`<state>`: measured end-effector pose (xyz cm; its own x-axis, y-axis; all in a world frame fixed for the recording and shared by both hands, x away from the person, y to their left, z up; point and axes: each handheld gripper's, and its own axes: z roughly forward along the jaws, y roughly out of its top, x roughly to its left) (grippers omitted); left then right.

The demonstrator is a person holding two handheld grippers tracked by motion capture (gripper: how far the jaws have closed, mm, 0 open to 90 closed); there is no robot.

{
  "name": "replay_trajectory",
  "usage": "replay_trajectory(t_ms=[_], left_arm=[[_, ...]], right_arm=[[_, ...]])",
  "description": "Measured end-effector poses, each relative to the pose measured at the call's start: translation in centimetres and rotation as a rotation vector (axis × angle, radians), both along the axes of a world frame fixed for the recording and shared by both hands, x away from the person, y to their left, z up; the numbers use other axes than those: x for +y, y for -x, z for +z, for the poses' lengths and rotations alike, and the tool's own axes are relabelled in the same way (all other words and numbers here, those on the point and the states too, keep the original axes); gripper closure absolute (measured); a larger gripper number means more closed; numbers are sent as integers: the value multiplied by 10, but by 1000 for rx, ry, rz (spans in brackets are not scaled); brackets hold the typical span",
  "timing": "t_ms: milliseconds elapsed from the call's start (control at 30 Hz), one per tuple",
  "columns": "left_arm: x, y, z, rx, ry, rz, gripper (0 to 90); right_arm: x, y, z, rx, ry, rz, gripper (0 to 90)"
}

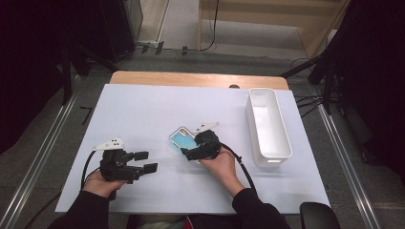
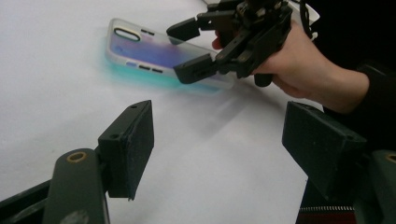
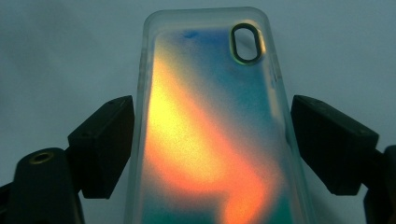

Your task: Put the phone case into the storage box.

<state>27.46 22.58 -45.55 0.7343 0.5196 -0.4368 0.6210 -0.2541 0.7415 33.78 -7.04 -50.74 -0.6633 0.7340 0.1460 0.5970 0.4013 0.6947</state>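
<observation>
The phone case (image 3: 210,126), likely light, flexible and slick, lies flat between the right gripper (image 3: 212,140)'s parted jaws at three and nine o'clock, best pinched across its long edges.

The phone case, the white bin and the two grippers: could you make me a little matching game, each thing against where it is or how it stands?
Things:
1. phone case
2. bin
3. left gripper
4. right gripper

States:
A. open, over bare table, nothing between its jaws
B. at the table's right edge, nothing in it
C. flat on the table, between two jaws
D. open, a jaw on each side of the case

Pairs: 1-C, 2-B, 3-A, 4-D
</observation>
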Motion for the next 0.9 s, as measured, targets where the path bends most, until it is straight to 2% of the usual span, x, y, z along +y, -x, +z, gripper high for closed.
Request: replay_trajectory(t_ms=[67,233,300,367,433,633,733,900], left_arm=[[-1,-3,-1,30,9,-16,222],[-2,-4,-1,56,32,-14,214],[-1,-5,1,51,22,-8,225],[0,-5,4,51,45,5,277],[0,-6,5,58,59,16,276],[-6,-10,7,103,-6,33,276],[-11,-11,11,122,-4,39,276],[-16,-19,20,146,-7,61,275]], right_arm=[[-3,0,5,20,-23,5,154],[-12,3,18,44,-69,18,154],[-15,4,22,45,-91,20,154],[-19,5,25,46,-116,20,154],[-22,6,27,48,-125,13,153],[-30,8,27,63,-159,-14,154],[-32,11,27,66,-166,-31,153],[-33,14,31,64,-206,-69,153]])
